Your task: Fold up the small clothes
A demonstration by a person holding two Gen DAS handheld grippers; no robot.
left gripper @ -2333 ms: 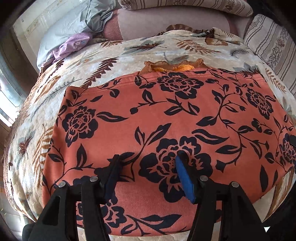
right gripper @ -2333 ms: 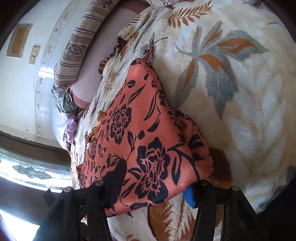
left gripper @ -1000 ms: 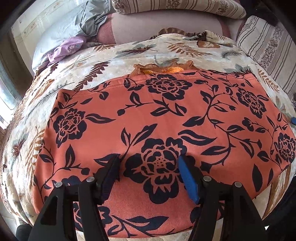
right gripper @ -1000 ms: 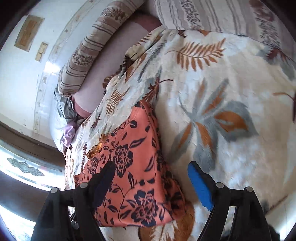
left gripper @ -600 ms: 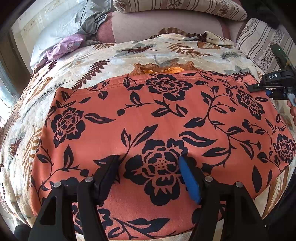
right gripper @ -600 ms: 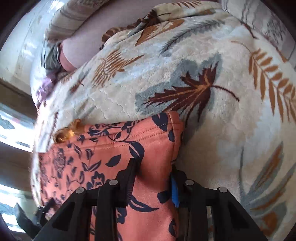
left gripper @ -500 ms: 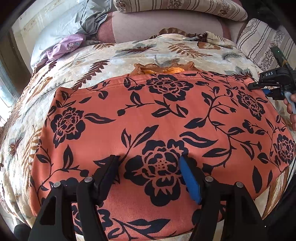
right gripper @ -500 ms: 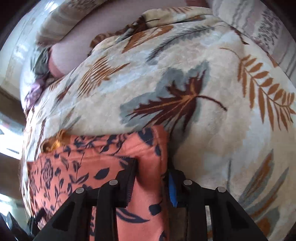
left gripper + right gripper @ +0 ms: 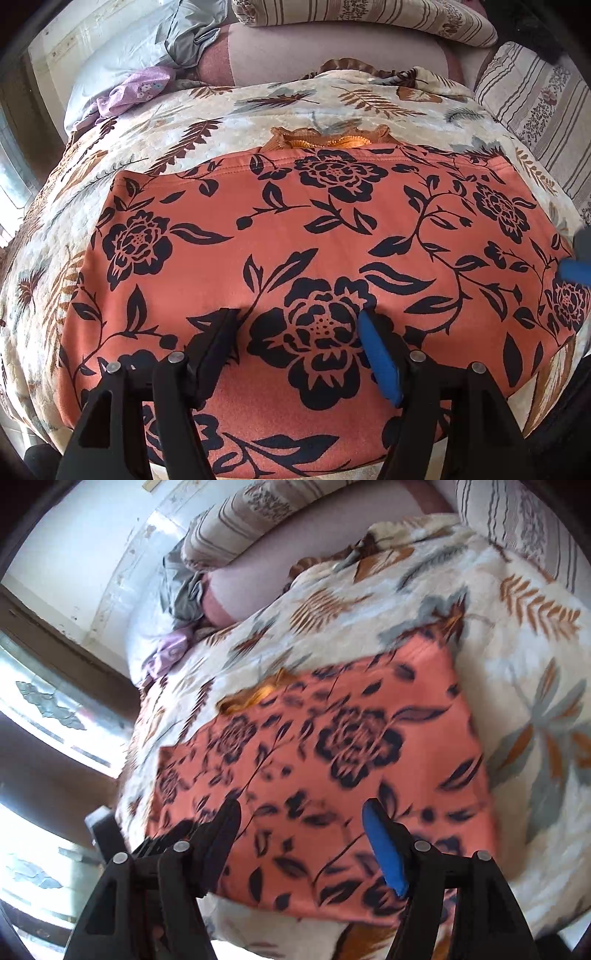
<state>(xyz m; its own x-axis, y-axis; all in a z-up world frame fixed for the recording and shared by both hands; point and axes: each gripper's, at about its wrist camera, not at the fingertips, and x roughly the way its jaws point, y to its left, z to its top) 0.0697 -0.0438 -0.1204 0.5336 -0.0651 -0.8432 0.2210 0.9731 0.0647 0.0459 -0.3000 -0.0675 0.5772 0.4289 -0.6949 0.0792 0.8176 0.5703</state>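
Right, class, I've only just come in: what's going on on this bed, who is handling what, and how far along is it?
A person is folding a small orange floral garment on a leaf-patterned blanket, with a handheld gripper in each hand. The garment lies flat as a neat rectangle, with an orange frilled edge showing at its far side. The left gripper hangs open above the garment's near part. The right gripper is over it too, jaws opening and gripping nothing.

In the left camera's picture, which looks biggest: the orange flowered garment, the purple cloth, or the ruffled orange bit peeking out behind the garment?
1. Orange flowered garment, by far.
2. and 3. Purple cloth and ruffled orange bit look alike; the purple cloth lies farther away, so I won't rank them.
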